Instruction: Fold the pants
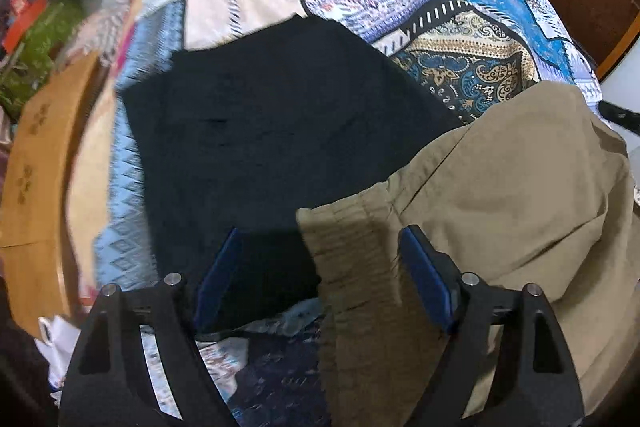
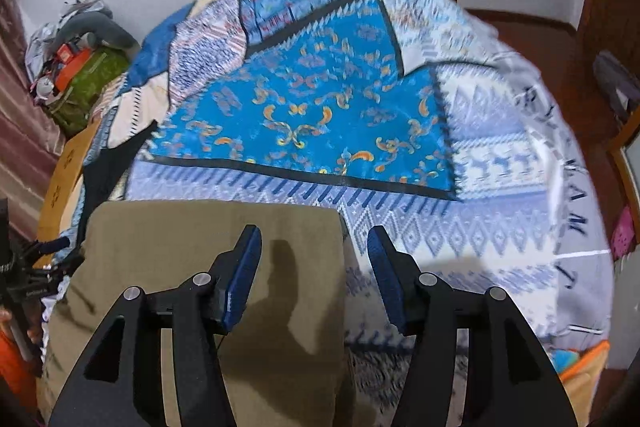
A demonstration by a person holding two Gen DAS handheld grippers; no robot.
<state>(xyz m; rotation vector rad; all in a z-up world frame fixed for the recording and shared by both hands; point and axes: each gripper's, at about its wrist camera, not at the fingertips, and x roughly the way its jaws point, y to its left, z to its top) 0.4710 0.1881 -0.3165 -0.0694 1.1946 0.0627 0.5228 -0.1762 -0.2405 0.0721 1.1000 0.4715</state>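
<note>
Left tool (image 1: pixel 320 279): I see its jaws spread, over the waistband, gripping nothing.
Right tool (image 2: pixel 314 277): spread, empty.
Khaki pants (image 2: pixel 208 247): folded on the bed, partly overlapping a black garment (image 1: pixel 260 131).
Bed: patterned blue bedspread (image 2: pixel 320 115).

Home bedroom, patterned bedspread (image 2: pixel 312 115), wooden bed frame (image 1: pixel 44 155)

Folded pants (image 2: pixel 208 247) lie on bed cover (image 2: pixel 320 107); second garment (image 1: pixel 260 131) lies on the bed just left, partly overlapped.
</note>
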